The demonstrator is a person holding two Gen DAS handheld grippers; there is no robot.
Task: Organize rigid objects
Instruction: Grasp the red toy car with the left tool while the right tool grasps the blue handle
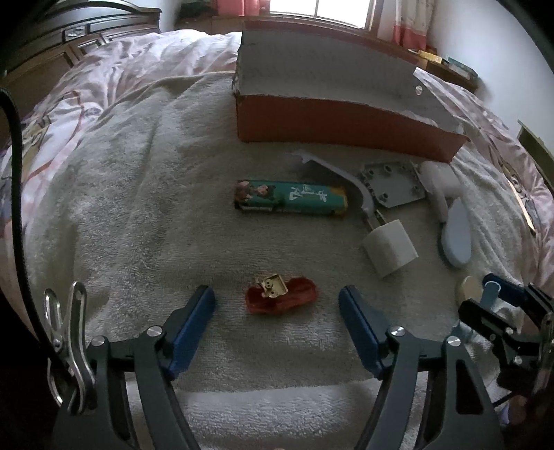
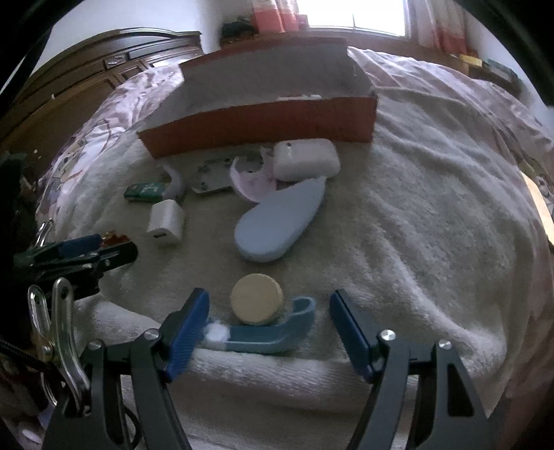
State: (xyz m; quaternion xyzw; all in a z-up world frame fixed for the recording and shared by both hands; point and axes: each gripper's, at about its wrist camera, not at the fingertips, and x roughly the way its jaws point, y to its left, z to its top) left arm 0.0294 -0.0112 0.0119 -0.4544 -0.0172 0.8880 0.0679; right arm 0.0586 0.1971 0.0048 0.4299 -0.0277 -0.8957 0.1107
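Observation:
My left gripper (image 1: 277,296) is open, its blue pads either side of a small red object with a gold clasp (image 1: 281,295) on the white towel. Beyond lie a teal printed box (image 1: 291,199), a white cube (image 1: 389,252), a grey plate (image 1: 393,183) and a blue oval piece (image 1: 455,237). My right gripper (image 2: 269,304) is open around a tan round disc (image 2: 256,303) that rests against a blue curved piece (image 2: 270,337). The blue oval piece (image 2: 280,221), a white case (image 2: 306,159) and the white cube (image 2: 165,221) lie ahead. An orange open box (image 2: 263,123) stands behind; it also shows in the left wrist view (image 1: 332,121).
All lies on a white towel (image 2: 415,225) spread over a pink floral quilt (image 1: 114,69) on a bed. A dark wooden headboard (image 2: 97,69) is at the far left. A window (image 1: 322,8) is behind. The left gripper (image 2: 79,252) shows at the left of the right wrist view.

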